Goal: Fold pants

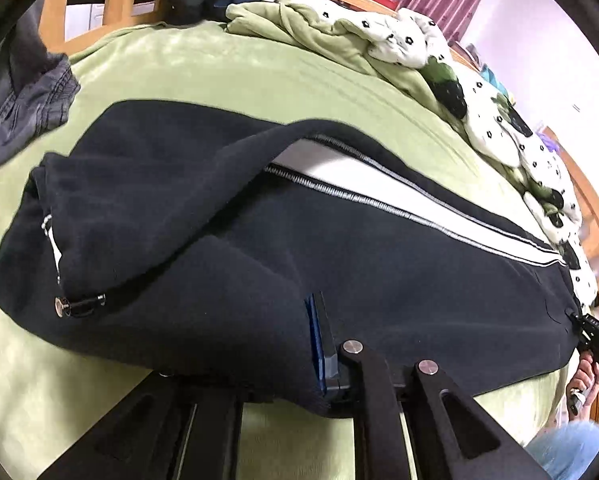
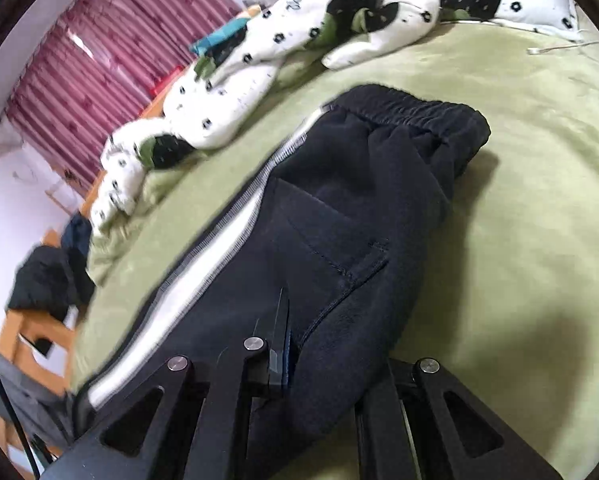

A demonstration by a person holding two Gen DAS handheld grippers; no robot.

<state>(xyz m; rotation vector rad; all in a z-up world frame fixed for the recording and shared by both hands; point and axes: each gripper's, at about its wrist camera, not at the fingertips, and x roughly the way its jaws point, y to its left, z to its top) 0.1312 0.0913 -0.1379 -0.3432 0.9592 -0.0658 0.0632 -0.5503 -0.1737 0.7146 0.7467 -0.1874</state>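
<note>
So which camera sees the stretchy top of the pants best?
The right wrist view. The elastic waistband lies in plain sight there, gathered and bunched, at the far end of the dark pants. In the left wrist view the pants fill the picture, but no waistband can be made out.

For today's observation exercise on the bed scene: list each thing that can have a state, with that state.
Pants: lying lengthwise on the bed, one leg folded over.
Left hand-held gripper: shut on pants.
Right hand-held gripper: shut on pants.
Patterned quilt: bunched up beside the pants.
Grey garment: crumpled, apart from the pants.
</note>
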